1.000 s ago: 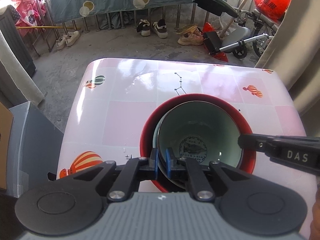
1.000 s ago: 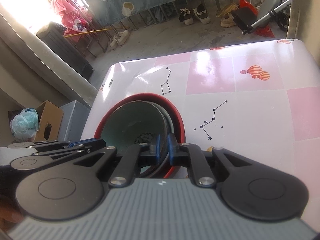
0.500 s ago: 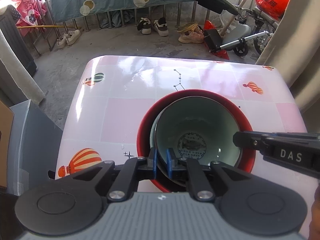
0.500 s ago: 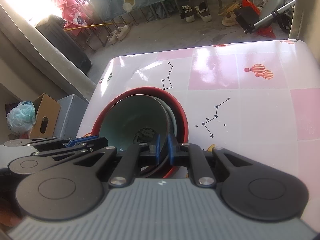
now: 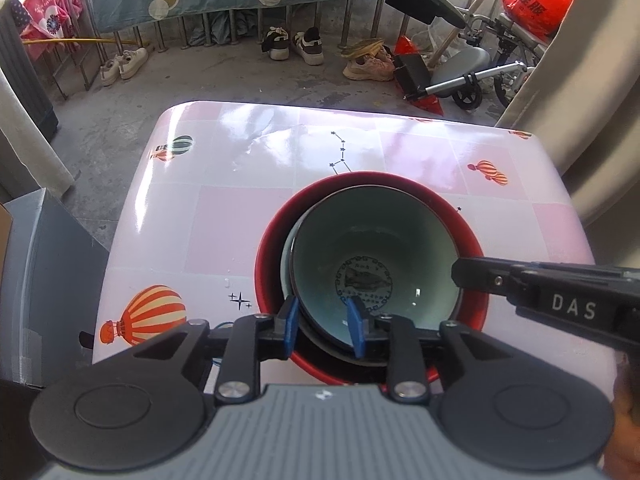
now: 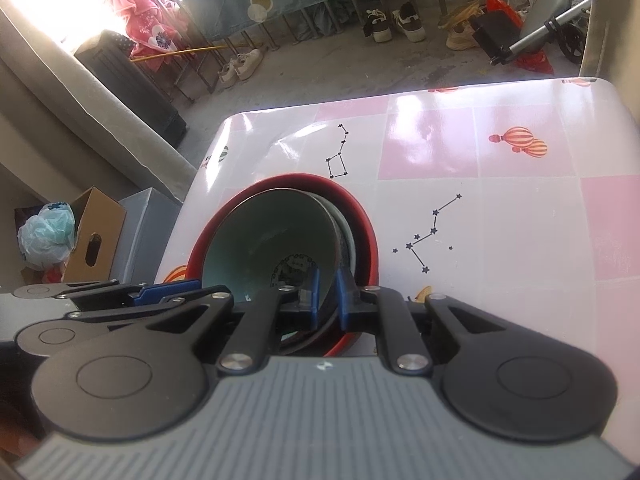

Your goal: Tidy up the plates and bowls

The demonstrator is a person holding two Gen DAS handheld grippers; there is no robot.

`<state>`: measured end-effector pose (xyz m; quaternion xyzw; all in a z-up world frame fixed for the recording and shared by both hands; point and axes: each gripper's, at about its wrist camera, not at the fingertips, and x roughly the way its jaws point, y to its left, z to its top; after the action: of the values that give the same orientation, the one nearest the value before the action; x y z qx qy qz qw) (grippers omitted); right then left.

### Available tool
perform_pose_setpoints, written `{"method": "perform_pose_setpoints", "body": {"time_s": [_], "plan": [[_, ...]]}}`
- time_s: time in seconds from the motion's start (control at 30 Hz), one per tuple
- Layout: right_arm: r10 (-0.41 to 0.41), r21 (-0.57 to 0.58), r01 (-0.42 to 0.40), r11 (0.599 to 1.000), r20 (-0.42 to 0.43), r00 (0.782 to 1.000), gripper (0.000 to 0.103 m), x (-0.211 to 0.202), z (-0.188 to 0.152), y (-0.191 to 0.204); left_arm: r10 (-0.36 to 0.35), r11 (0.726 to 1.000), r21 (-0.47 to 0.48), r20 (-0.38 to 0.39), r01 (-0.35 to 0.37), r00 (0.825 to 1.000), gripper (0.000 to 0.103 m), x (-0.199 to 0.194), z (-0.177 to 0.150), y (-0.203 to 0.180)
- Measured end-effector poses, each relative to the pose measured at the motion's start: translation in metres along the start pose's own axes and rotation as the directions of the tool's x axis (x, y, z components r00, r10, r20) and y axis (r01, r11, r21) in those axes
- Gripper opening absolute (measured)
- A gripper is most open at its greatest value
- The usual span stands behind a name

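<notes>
A pale green bowl [image 5: 372, 248] with a dark rim and a dark emblem in its bottom sits nested on another bowl inside a red bowl [image 5: 272, 248] on the pink table [image 5: 240, 220]. My left gripper [image 5: 322, 326] is open, its blue pads straddling the green bowl's near rim with a gap on both sides. My right gripper [image 6: 327, 298] holds the green bowl's [image 6: 272, 236] right rim between its blue pads; it also shows from the side in the left wrist view [image 5: 464, 274]. The red bowl [image 6: 360, 216] surrounds the stack.
The table [image 6: 500, 240] has a glossy pink-and-white cloth with balloon and constellation prints. A grey bin [image 5: 36, 264] and a cardboard box [image 6: 96, 240] stand off the left edge. Shoes [image 5: 292, 42], a railing and a stroller [image 5: 460, 68] are on the floor beyond.
My left gripper has opened from the green bowl's near rim; its pads now stand apart. The right gripper stays closed on the right rim. The bowls stay in place.
</notes>
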<state>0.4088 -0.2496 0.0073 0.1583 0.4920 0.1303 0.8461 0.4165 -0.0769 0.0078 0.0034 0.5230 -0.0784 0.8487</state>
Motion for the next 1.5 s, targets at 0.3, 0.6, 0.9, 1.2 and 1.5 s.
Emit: {"method": "perform_pose_setpoints", "body": {"time_s": [0.3,0.6,0.9,1.2,1.5], "plan": [[0.07,0.049,-0.074,0.996,0.084,0.994,0.022,-0.049,-0.019,-0.011,-0.027,0.999,0.029,0.089,0.025,0.996,0.067,-0.051,-0.021,0.007],[0.18,0.125,-0.212,0.969,0.226,0.957,0.029,-0.142,-0.106,-0.033,-0.075,0.997,0.026,0.194,0.072,0.978,0.086,-0.12,-0.087,0.041],[0.239,0.244,-0.314,0.918,0.293,0.926,0.033,-0.188,-0.223,-0.042,-0.055,0.991,-0.106,0.203,0.077,0.978,0.089,-0.141,-0.189,0.085],[0.298,0.298,-0.359,0.884,0.231,0.926,0.035,-0.158,-0.311,0.002,0.075,0.944,-0.329,0.225,0.003,0.971,0.089,-0.139,-0.276,0.124],[0.23,0.33,-0.263,0.907,0.137,0.964,0.034,-0.085,-0.344,0.034,0.097,0.951,-0.308,0.233,-0.021,0.968,0.057,-0.117,-0.289,0.132]]}}
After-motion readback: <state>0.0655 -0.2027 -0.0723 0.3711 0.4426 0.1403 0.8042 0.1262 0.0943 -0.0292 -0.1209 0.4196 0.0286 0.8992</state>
